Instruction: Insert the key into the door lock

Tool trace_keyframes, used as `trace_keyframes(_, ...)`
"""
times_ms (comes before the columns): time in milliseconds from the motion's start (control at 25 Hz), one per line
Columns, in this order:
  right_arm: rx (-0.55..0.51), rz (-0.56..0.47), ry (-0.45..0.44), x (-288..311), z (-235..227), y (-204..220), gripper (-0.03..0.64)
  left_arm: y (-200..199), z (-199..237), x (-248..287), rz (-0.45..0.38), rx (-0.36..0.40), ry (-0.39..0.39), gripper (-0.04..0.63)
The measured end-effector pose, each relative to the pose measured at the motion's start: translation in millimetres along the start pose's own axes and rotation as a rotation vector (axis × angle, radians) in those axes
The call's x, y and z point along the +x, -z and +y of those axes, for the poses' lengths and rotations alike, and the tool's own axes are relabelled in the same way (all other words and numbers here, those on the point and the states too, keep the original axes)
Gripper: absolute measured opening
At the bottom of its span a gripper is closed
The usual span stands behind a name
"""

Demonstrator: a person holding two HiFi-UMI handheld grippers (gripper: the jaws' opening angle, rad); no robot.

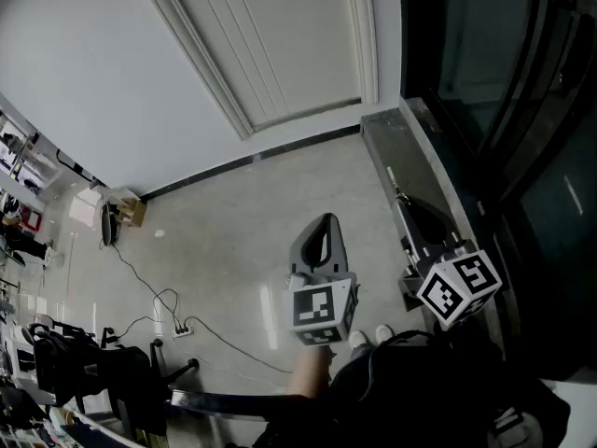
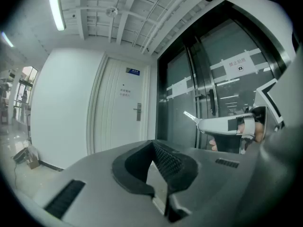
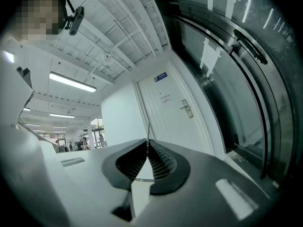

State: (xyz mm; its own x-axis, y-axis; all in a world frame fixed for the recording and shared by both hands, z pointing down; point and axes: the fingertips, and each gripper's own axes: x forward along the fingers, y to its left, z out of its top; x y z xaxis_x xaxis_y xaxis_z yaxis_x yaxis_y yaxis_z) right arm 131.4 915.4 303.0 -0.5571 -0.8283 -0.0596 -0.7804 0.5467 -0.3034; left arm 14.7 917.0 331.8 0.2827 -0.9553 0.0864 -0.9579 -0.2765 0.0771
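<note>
The thin silver key (image 3: 147,130) stands edge-on between the fingers of my right gripper (image 3: 147,143), which is shut on it. In the left gripper view that key (image 2: 189,115) sticks out of the right gripper (image 2: 202,124) towards the white door (image 2: 120,112). The door's lock plate with its lever handle (image 3: 186,109) is some way ahead of the key and not touching it; the left gripper view also shows the lock plate (image 2: 138,111). My left gripper (image 2: 153,144) is shut with nothing in it. In the head view the left gripper (image 1: 326,222) is held beside the right gripper (image 1: 407,220), above the floor.
A dark glass door with a metal frame (image 1: 485,110) runs along the right, with its sill (image 1: 401,147) close to the right gripper. Cables and a power strip (image 1: 179,329) lie on the floor at left. A cardboard box (image 1: 131,209) stands by the wall.
</note>
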Motion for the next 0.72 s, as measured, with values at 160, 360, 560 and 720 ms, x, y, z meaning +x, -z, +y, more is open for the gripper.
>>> trace_keyframes(160, 0.003, 0.003, -0.001, 3, 1, 3, 0.005, 2, 5, 0, 0.008, -0.001, -0.013, 0.000)
trace_keyframes(360, 0.006, 0.015, -0.006, 12, 0, 6, 0.005, 4, 14, 4, 0.015, -0.015, -0.034, 0.000)
trace_keyframes(560, 0.037, 0.006, -0.007, 25, -4, 9, 0.006, 9, 25, 10, 0.013, -0.016, -0.023, 0.000)
trace_keyframes(720, 0.025, 0.001, -0.007, 40, -5, 1, 0.006, -5, 35, 14, -0.014, 0.000, 0.011, 0.000)
